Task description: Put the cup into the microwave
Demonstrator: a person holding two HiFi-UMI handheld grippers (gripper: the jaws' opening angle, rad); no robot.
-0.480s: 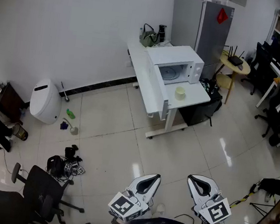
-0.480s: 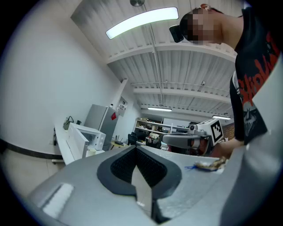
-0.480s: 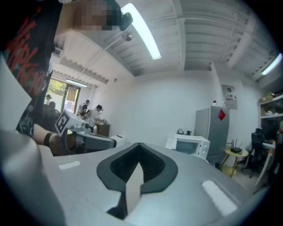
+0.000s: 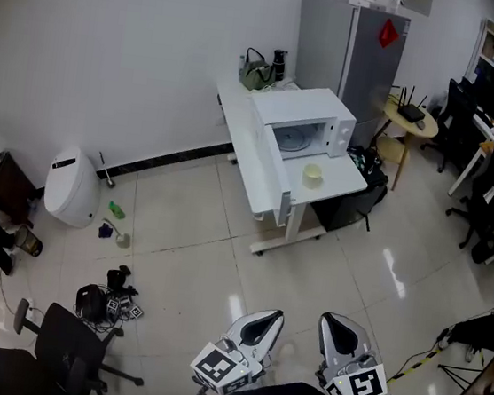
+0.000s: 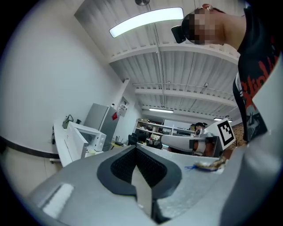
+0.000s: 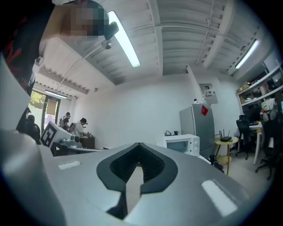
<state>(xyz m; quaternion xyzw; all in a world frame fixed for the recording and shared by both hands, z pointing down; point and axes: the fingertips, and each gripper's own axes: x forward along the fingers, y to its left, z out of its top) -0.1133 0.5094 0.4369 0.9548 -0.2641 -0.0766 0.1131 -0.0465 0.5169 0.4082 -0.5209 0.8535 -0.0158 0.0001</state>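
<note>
1. In the head view, the microwave [image 4: 305, 123] sits on a white bench [image 4: 239, 115] with its door swung open and the turntable showing inside.
2. The cup [image 4: 313, 174], pale yellow, stands upright on the bench just in front of the microwave's open mouth. Only the head view shows it plainly.
3. The same view shows the left hand-held gripper [image 4: 266, 321] and the right hand-held gripper [image 4: 335, 328] side by side, well away from the microwave across the tiled floor.
4. The left gripper view looks along that hand-held gripper [image 5: 135, 149]: its jaws are pressed together with nothing between them. Left of the jaw tips it catches the microwave [image 5: 90, 137] and, beyond it, the grey fridge [image 5: 99, 118]. The right hand-held gripper's marker cube [image 5: 225, 131] shows at the right.
5. The right gripper view shows that hand-held gripper [image 6: 138, 146] closed too, and empty. The microwave [image 6: 181, 144] shows right of the jaw tips, in front of the fridge [image 6: 197, 128]. This view alone shows people [image 6: 82, 127] far to the left of the microwave.
</note>
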